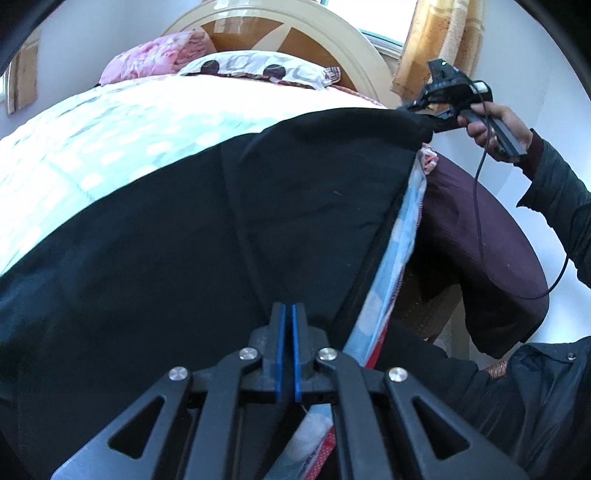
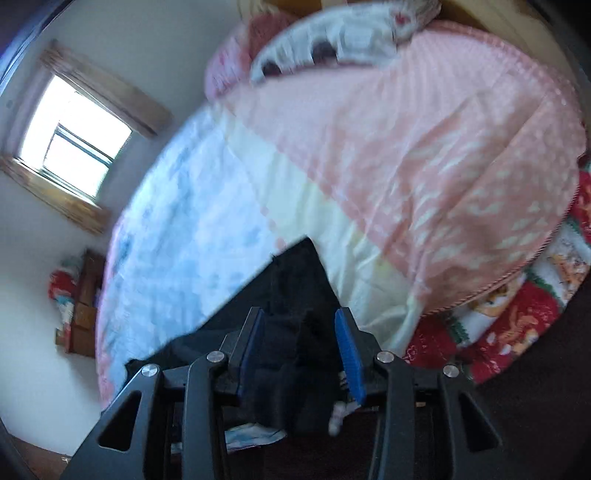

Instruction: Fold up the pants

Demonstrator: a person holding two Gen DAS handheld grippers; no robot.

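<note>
Black pants (image 1: 184,240) lie spread across the bed, reaching from my left gripper to the far right corner. My left gripper (image 1: 288,314) is shut, its blue pads pinching a fold of the pants at the bed's near edge. My right gripper (image 2: 300,325) has its jaws apart with bunched black pants fabric (image 2: 295,280) lying between the pads. In the left wrist view the right gripper (image 1: 417,107) sits at the far corner of the pants, held by a hand (image 1: 491,125).
The bed carries a pink, cream and pale blue quilt (image 2: 332,166). Pillows (image 1: 255,68) lie by the round wooden headboard (image 1: 295,26). A dark maroon chair (image 1: 491,243) stands right of the bed. A red patterned blanket (image 2: 517,314) hangs at the bedside. A window (image 2: 74,136) is on the left wall.
</note>
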